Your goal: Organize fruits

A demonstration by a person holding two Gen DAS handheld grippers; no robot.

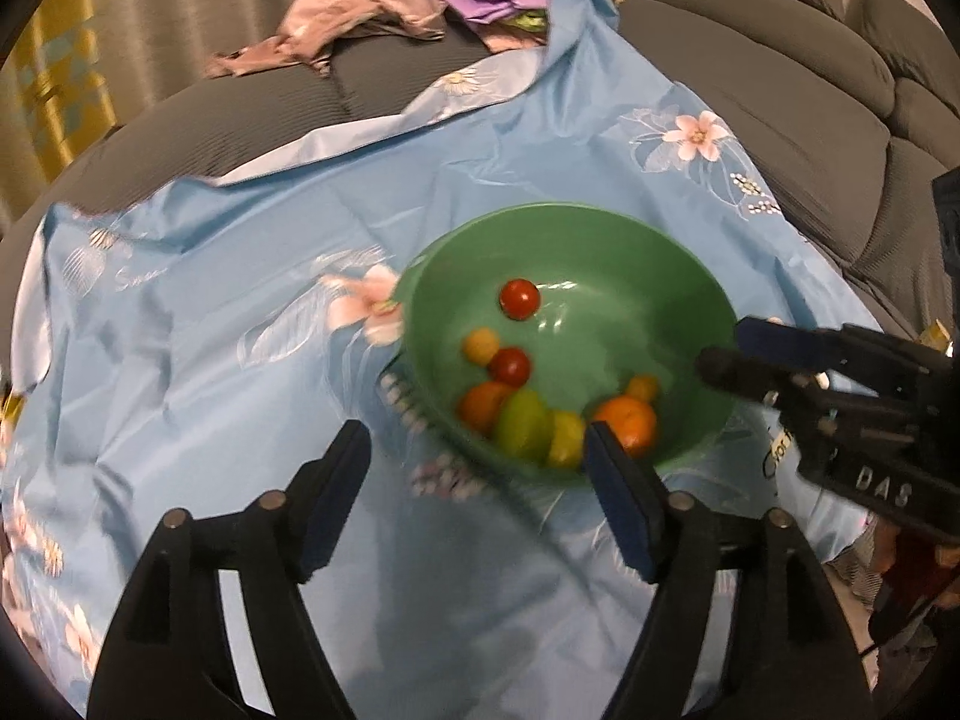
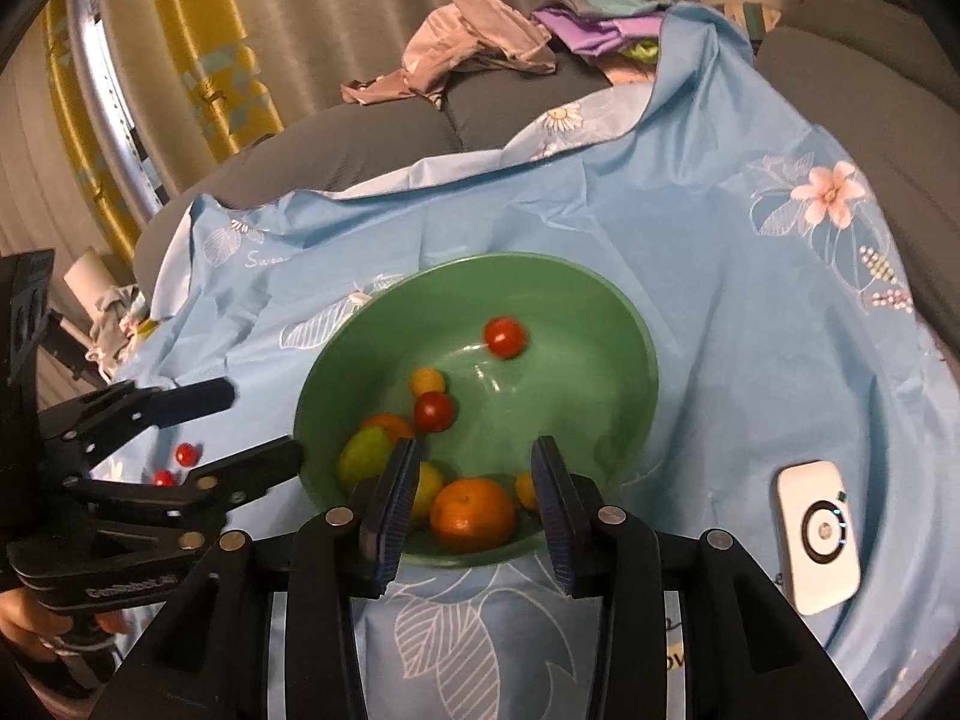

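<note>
The left gripper (image 1: 474,492) has its fingers spread wide with nothing between them; the right gripper (image 2: 474,504) has its fingers moderately apart, also empty. Just beyond the right fingertips sits the round green plastic bowl (image 2: 624,324) on the pale blue flowered cloth (image 2: 690,228), holding a glossy orange mandarin (image 2: 473,513), red cherry tomatoes (image 2: 505,336), small yellow ones and a green oval fruit (image 2: 362,457). Two small loose red cherry tomatoes (image 2: 186,453) lie on the cloth beside the left fingers, outside the bowl. These look light, smooth-skinned and easily crushed, and apt to roll; a gentle pinch across the widest middle seems best.
</note>
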